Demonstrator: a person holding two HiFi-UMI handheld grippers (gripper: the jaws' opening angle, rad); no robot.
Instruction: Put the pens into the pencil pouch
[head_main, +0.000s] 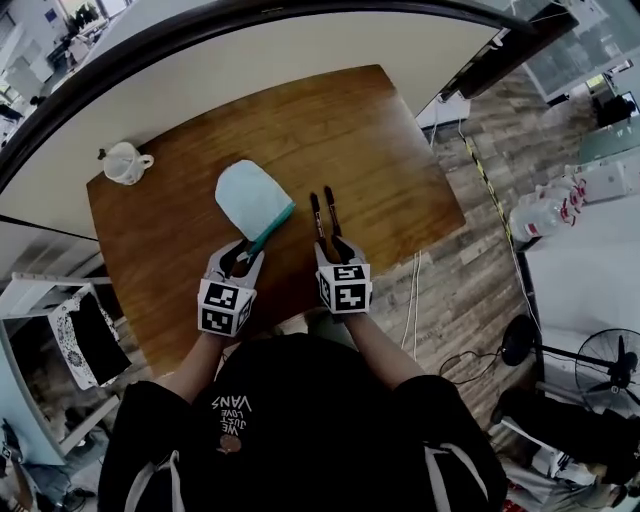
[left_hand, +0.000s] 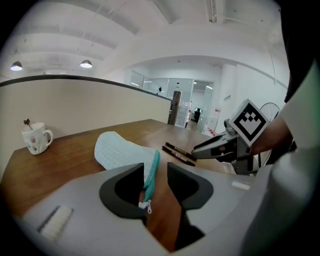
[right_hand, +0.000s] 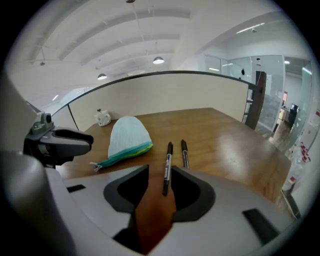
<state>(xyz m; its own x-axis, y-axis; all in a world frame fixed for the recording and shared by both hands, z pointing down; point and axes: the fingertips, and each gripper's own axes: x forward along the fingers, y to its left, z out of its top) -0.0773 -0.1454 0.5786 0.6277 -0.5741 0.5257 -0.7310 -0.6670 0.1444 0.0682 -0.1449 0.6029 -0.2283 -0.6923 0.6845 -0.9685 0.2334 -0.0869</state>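
Mint fabric pouch (head_main: 252, 197) is lying flat mid-table with its teal zip (left_hand: 152, 167) facing you. Two black pens (head_main: 316, 215) are lying side by side just right of it, not touching it.

Your left gripper (left_hand: 155, 170) is sitting open with the zip end and its pull (left_hand: 145, 205) between the jaws, pads not pressing. Your right gripper (right_hand: 160, 172) is also open, straddling the near end of the left pen (right_hand: 167, 167), nothing clamped.

Risks as I'm reading it:
- The zip is looking shut, so you're not getting pens in until it's opened.
- The pouch is soft and loose on the table, so tugging the pull one-handed is likely dragging the whole thing.
- The second pen (right_hand: 184, 152) is lying close to the first. A skewed close is knocking it or rolling it away.
- Pinching the pen at its very end is letting it pivot and droop.

Surface: you're working on a glossy brown wood table (head_main: 380, 150), with a white mug (head_main: 125, 162) at the far left corner, well clear. A curved pale partition (head_main: 300, 50) is running behind it, and plank flooring (head_main: 480, 290) and a fan (head_main: 610, 365) are showing to your right.
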